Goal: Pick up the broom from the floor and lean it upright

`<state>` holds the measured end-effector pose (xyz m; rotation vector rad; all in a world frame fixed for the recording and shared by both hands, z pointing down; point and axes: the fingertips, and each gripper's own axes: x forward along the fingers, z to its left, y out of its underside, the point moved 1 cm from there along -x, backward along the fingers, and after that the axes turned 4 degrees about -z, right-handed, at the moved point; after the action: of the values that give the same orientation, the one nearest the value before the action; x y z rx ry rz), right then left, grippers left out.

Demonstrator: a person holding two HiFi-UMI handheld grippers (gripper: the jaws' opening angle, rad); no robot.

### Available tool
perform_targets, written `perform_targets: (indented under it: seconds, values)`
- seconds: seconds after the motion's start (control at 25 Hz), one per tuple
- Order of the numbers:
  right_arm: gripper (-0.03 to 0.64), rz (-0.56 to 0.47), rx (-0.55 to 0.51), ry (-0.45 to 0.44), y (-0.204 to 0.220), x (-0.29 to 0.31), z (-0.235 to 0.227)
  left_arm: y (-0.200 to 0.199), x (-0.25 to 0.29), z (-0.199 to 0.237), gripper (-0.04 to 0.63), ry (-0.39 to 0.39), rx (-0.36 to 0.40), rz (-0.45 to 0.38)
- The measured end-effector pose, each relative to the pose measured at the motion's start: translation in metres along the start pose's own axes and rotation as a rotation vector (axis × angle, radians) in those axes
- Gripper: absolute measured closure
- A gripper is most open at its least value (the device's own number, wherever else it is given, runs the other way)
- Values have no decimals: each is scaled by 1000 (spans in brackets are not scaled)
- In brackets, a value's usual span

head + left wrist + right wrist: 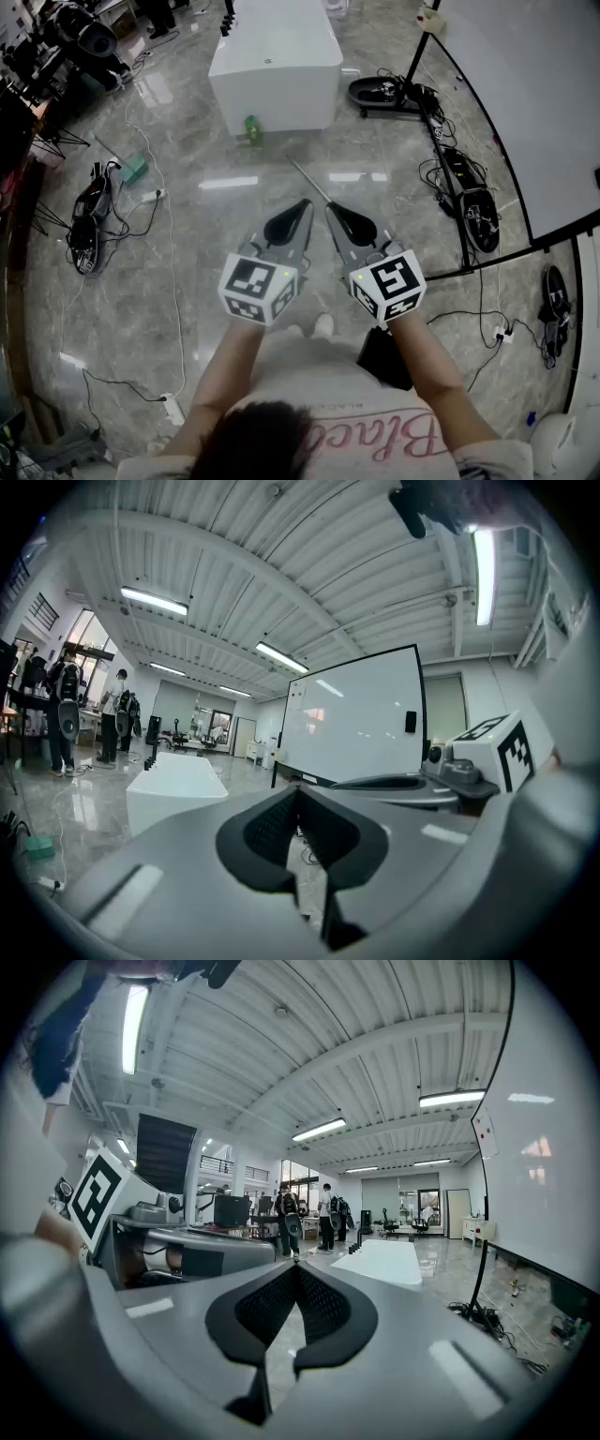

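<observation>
**Observer:** How are your arms set?

**Operator:** My left forearm [225, 370] and right forearm [433, 361] reach forward from my body. The left hand-held gripper [292, 220] and right hand-held gripper [349, 222] sit side by side, tips angled toward each other but apart.

**Observer:** And the jaws?

**Operator:** My left jaws are pressed together with nothing between them. My right jaws are the same, closed and empty. Both point roughly level.

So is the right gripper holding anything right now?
No, the right gripper has its jaws shut together with nothing between them.
</observation>
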<state>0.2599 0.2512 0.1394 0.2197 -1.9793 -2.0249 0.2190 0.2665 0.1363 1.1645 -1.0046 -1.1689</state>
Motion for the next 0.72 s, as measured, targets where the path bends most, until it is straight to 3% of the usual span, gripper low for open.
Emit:
perform_targets:
  seconds: [0.4, 0.72]
  values:
    - [617, 2, -7, -6, 3, -9, -5, 5, 3, -8, 595, -13, 7, 6]
    - [615, 18, 32, -16, 13, -13, -18, 9, 7, -5, 595, -69, 0, 8]
